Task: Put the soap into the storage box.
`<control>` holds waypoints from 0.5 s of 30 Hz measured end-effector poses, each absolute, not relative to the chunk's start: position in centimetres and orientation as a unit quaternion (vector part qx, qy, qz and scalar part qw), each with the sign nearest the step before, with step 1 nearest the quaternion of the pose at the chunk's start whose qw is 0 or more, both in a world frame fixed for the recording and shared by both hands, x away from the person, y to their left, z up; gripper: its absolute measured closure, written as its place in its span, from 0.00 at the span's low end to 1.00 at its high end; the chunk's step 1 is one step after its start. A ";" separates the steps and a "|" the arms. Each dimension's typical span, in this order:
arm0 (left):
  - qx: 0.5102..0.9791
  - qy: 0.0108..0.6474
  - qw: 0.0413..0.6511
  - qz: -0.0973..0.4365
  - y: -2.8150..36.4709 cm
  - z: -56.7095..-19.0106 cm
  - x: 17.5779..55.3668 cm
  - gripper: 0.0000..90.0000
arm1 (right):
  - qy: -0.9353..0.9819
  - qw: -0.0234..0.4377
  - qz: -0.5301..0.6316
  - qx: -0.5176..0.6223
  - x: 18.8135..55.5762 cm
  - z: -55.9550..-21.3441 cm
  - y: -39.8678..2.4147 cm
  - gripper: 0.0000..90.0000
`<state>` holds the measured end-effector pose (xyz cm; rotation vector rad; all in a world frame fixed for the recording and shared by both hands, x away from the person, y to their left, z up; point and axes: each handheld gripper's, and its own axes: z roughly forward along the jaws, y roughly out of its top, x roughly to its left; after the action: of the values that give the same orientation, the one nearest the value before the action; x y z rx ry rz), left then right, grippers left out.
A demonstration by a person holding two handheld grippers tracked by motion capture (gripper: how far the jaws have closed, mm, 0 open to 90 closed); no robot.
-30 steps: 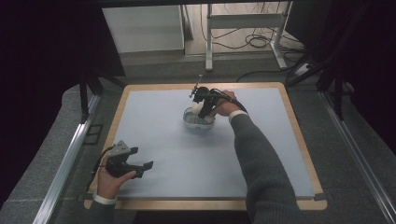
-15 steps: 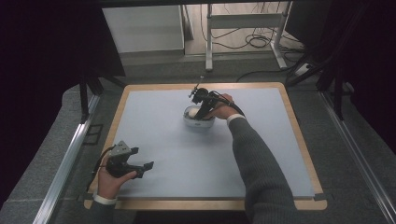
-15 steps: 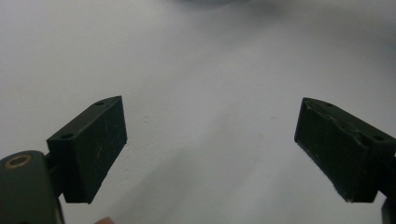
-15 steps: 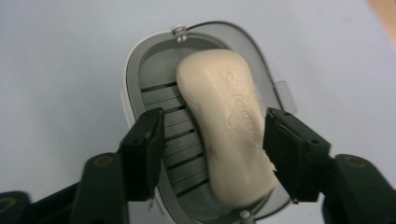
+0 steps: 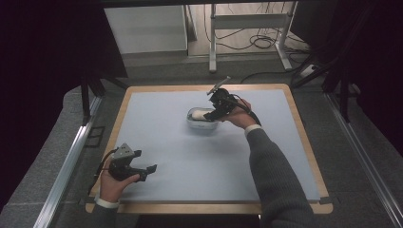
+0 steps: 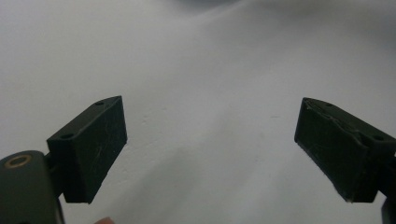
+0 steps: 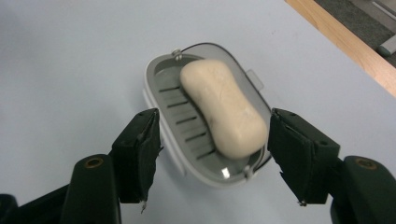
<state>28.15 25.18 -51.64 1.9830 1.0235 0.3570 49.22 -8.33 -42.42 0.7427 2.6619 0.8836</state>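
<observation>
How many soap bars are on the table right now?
1. The soap bar lies in the grey soap dish at the far middle of the blue mat, just ahead of the right gripper. Nothing suggests a hidden one.

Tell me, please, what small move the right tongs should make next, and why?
Probably draw the right tongs back from the soap dish. Their jaws have just been opening, the soap bar lies in the dish untouched, and nothing is pinched between the pads.
</observation>
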 end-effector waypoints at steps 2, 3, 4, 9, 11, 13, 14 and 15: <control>0.793 0.410 0.428 0.142 25.1 -51.7 28.1 0.11 | 0.906 0.125 0.312 0.257 48.6 -42.5 -9.3 0.38; 0.793 0.410 0.428 0.142 25.1 -51.6 28.1 0.11 | 0.904 0.125 0.316 0.258 48.3 -42.6 -9.7 0.38; 0.793 0.410 0.428 0.142 25.1 -51.6 28.1 0.11 | 0.903 0.123 0.319 0.261 48.0 -42.7 -10.2 0.38; 0.791 0.412 0.429 0.145 25.3 -51.6 28.1 0.11 | 0.889 0.129 0.338 0.279 46.5 -43.2 -12.7 0.37; 0.791 0.412 0.428 0.145 25.3 -51.6 28.1 0.11 | 0.885 0.136 0.341 0.287 45.8 -43.4 -13.6 0.37; 0.792 0.412 0.427 0.145 25.2 -51.6 28.1 0.11 | 0.878 0.138 0.350 0.296 44.7 -44.0 -15.0 0.36; 0.792 0.412 0.427 0.144 25.2 -51.6 28.1 0.11 | 0.878 0.138 0.350 0.296 44.7 -44.0 -15.0 0.36; 0.792 0.412 0.427 0.144 25.2 -51.6 28.1 0.11 | 0.875 0.143 0.354 0.299 43.9 -44.4 -15.8 0.36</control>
<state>28.13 25.17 -51.62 1.9787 1.0290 0.3593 43.86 -15.81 -44.44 0.8631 2.5226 1.0208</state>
